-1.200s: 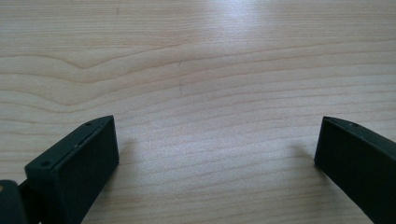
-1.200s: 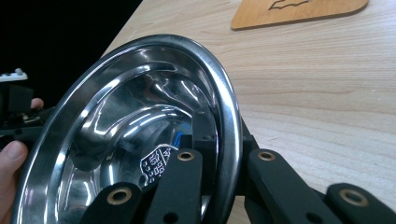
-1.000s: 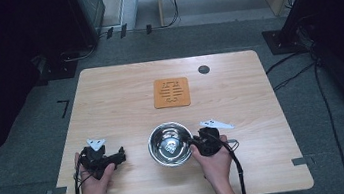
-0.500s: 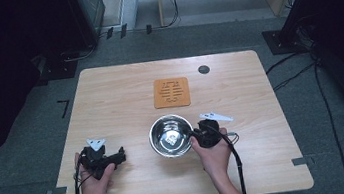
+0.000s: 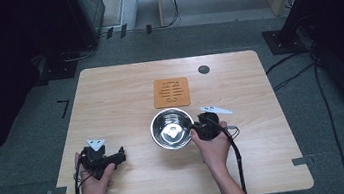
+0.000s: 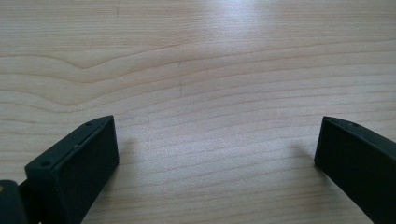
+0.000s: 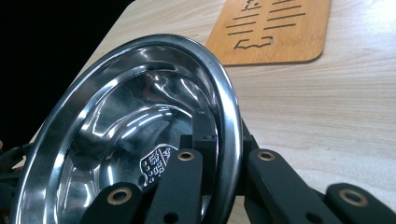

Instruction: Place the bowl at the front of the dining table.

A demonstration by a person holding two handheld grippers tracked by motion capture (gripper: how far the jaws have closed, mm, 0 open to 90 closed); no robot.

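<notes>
A shiny steel bowl (image 5: 172, 128) is at the table's middle, just in front of an orange-brown slotted trivet (image 5: 171, 92). My right gripper (image 5: 197, 128) is shut on the bowl's right rim, one jaw inside and one outside. In the right gripper view the bowl (image 7: 130, 126) is tilted in the grip of my right gripper (image 7: 229, 140), with the trivet (image 7: 271, 28) beyond it. My left gripper (image 5: 120, 157) lies at the front left of the table, pointing right. In its own view the left gripper (image 6: 217, 140) stands open over bare wood.
A small dark round disc (image 5: 203, 69) sits near the far edge of the wooden table (image 5: 110, 100). Cables trail over the grey floor to the right. Dark equipment stands beyond the table's far left corner.
My right gripper has carried the bowl away from the front edge and closer to the trivet. The left gripper has stayed where it was.
</notes>
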